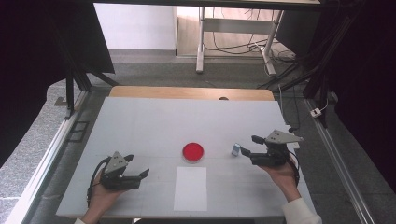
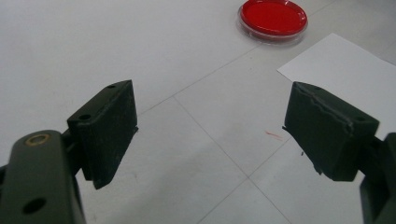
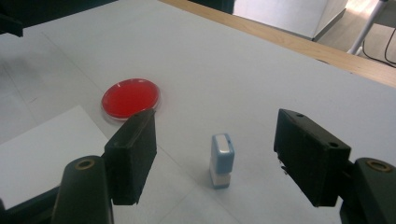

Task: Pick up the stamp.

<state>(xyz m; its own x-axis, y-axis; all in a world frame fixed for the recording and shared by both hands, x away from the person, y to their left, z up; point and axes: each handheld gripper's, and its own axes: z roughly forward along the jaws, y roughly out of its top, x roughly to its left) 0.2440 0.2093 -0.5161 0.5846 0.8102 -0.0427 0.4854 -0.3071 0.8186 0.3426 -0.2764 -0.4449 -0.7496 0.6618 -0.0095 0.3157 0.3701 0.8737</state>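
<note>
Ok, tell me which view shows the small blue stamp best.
The right gripper view: the blue stamp stands upright, close up, between the open right claw. The high view shows it small, just ahead of that claw.

In the high view we find the table (image 1: 140, 121) across the middle of the frame, with the petri dish (image 1: 193, 152) on it just below centre and the sheet of paper (image 1: 190, 188) directly beneath the dish, toward the bottom edge. We place the small stamp (image 1: 235, 149) on the table just right of the dish, standing upright, and the right gripper (image 1: 248, 145) immediately to the stamp's right, with the left gripper (image 1: 136, 165) at lower left, well apart from dish and paper. In the right gripper view we see the stamp between the two jaws, touching neither, and the dish in the frame's upper left with the paper below it.
</note>
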